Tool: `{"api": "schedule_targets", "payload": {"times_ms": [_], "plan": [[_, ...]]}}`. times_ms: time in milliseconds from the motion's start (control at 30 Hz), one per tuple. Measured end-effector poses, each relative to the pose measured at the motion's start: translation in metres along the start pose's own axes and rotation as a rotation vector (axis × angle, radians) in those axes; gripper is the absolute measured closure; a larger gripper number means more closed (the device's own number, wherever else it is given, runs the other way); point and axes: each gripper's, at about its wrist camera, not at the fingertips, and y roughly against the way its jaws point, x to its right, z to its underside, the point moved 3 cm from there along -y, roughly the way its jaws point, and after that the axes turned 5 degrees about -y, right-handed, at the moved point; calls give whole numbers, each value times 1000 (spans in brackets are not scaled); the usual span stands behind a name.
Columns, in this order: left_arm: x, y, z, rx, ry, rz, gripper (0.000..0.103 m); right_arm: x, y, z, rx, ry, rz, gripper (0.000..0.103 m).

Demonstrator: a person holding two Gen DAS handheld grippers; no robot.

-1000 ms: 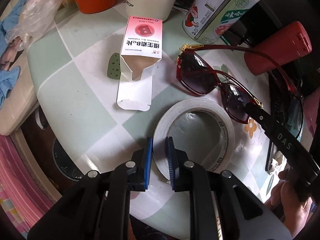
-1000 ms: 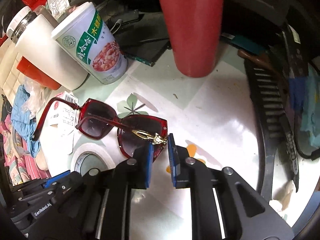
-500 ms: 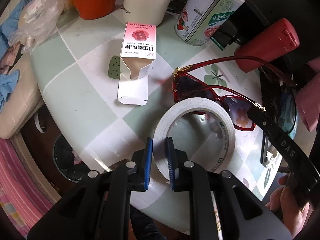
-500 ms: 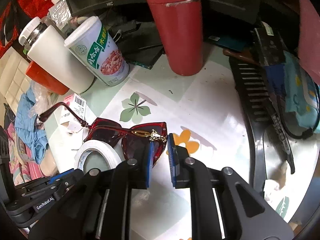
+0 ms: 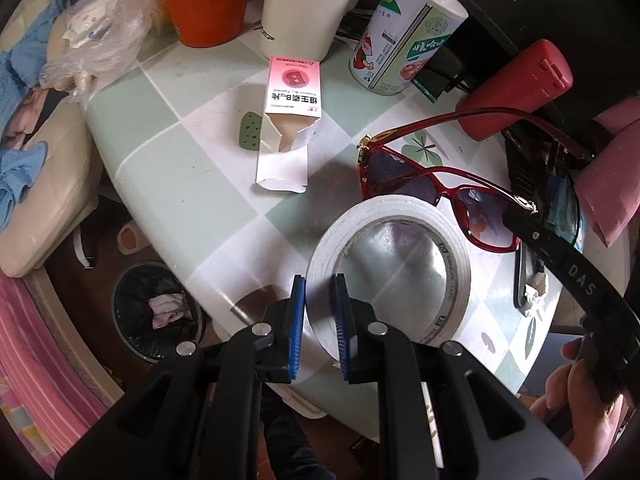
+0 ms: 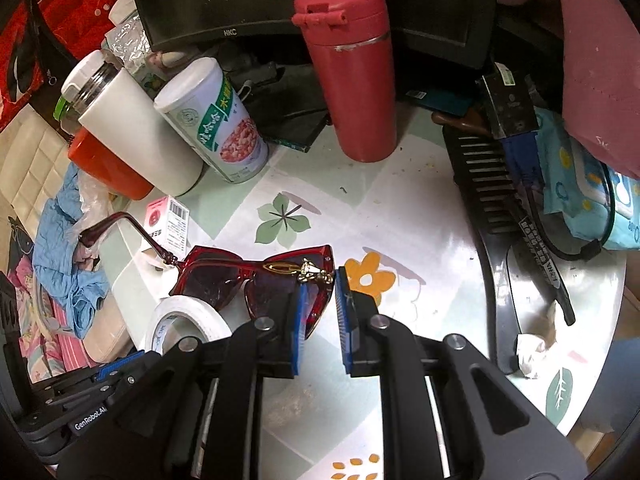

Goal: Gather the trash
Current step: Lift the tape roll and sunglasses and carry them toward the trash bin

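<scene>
1. Tape roll [image 5: 390, 264]: a white ring with a grey-printed inner core, held off the table [image 5: 172, 184] and tilted. Its near wall sits between the blue ribbed pads of the left gripper [image 5: 319, 312], whose jaws stand narrow, clamped on that wall.
2. Sunglasses [image 6: 256, 280]: glossy dark-red frame with tinted lenses and gold hinge ornaments. The right gripper [image 6: 320, 304] pinches the frame's corner at the hinge between its blue pads, jaws narrow. One temple arm extends toward the left side of the right wrist view; in the left wrist view the lenses hang just behind the tape roll.
3. Medicine box [image 5: 289, 120]: an opened pink-and-white cardboard carton lying flat on the table, its end flaps spread, beyond the tape roll.
4. Table: a round, glossy top in a pale green and white check with leaf and flower prints.
5. Printed can [image 6: 216, 124]: a cylinder with a green-and-white label, standing upright behind the box, beside a white bottle [image 6: 132, 128] and an orange container [image 6: 104, 168].
6. Red flask [image 6: 352, 68]: a matte upright cylinder with a flip lid, in front of a dark monitor [image 6: 224, 0].
7. Waste bin [image 5: 156, 312]: a round bin lined in black, on the floor below the table edge, containing crumpled paper.
</scene>
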Motion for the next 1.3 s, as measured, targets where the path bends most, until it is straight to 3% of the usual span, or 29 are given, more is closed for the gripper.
{"api": "schedule_targets", "payload": {"times_ms": [933, 1300], "plan": [[-40, 47, 42, 55, 57, -19, 89, -25, 29, 30, 35, 14, 14, 89], [-66, 67, 59, 75, 89, -24, 89, -55, 41, 46, 39, 55, 0, 89]]}}
